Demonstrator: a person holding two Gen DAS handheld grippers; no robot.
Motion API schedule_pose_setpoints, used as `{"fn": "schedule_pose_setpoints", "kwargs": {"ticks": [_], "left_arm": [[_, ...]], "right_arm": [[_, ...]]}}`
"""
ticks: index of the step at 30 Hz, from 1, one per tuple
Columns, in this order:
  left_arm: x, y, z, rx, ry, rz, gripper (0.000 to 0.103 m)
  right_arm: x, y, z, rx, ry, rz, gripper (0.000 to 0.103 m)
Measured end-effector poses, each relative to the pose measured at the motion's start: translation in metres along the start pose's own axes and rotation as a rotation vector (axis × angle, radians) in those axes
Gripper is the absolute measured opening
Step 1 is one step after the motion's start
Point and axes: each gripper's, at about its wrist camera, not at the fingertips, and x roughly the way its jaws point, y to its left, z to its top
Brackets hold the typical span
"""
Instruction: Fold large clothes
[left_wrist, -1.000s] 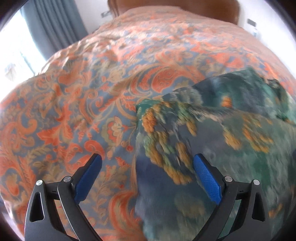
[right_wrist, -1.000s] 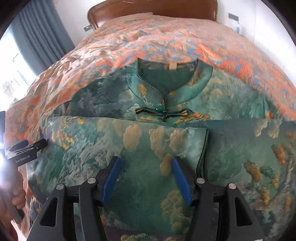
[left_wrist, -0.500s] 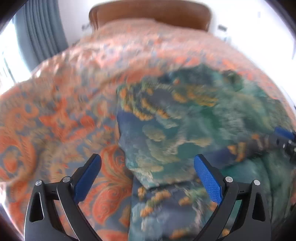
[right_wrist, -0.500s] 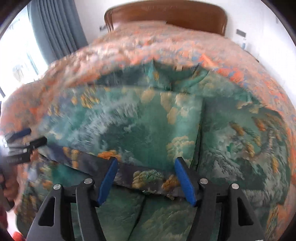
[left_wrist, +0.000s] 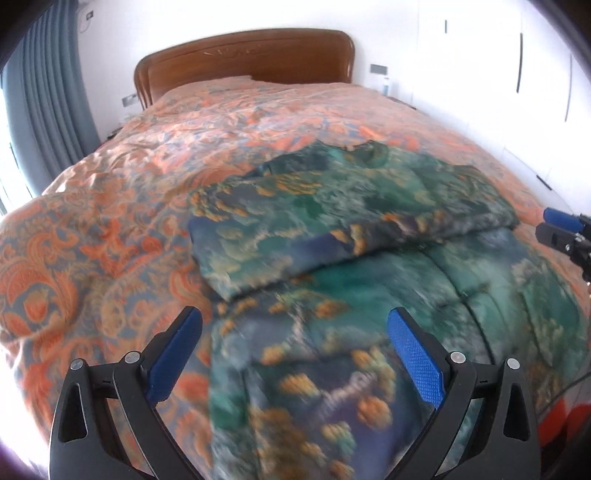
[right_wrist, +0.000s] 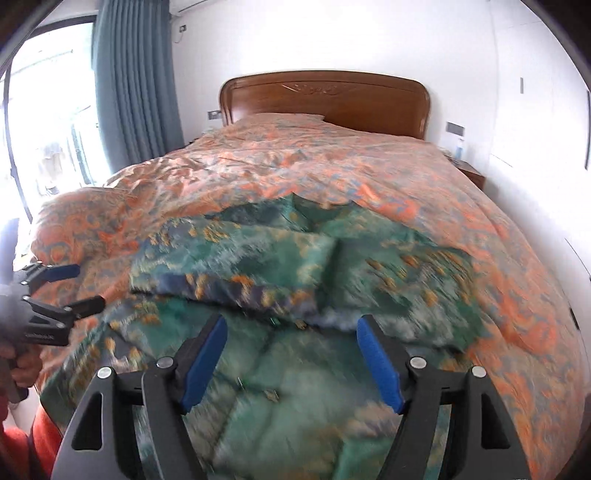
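garment (left_wrist: 369, 206): green patterned thing lying on the bed (left_wrist: 122, 229), one part folded over across it | left tongs (left_wrist: 295, 354): spread wide, nothing in them | right tongs (right_wrist: 291, 354): opening up, empty, over the near cloth

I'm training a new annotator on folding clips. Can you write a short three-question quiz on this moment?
1. True or false: the green garment lies on the bedspread.
2. The left gripper is: A) clamping cloth, B) open and empty.
3. What stands at the far end of the bed?

Key: 1 true. 2 B. 3 The wooden headboard.
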Motion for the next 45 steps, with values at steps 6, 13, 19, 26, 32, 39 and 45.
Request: {"fn": "schedule_pose_setpoints", "kwargs": {"ticks": [6,13,19,26,32,39,45], "left_arm": [[-0.025,-0.014,-0.028,-0.007,-0.012,-0.027,0.101],[-0.038,-0.036,-0.052,0.000,0.042,-0.069,0.101],[-0.049,-0.044,-0.057,-0.023,0.041,-0.178,0.102],[-0.065,-0.054,-0.055,0.052,-0.014,-0.078,0.102],[-0.075,-0.066,-0.061,0.116,-0.031,-0.082,0.102],[-0.080,-0.073,-0.074,0.117,-0.019,-0.138,0.102],[-0.090,-0.046,-0.079,0.124,-0.023,-0.040,0.102]], "right_arm": [[-0.029,-0.015,-0.035,0.059,0.000,-0.045,0.075],[-0.044,-0.022,-0.056,0.117,0.051,-0.075,0.079],[-0.056,-0.014,-0.057,0.093,0.036,-0.098,0.079],[-0.063,-0.006,-0.054,0.041,-0.008,-0.135,0.079],[-0.062,-0.004,-0.059,0.056,0.003,-0.122,0.079],[-0.070,0.006,-0.069,0.021,0.021,-0.108,0.079],[-0.079,0.004,-0.086,-0.001,0.048,-0.115,0.079]]}}
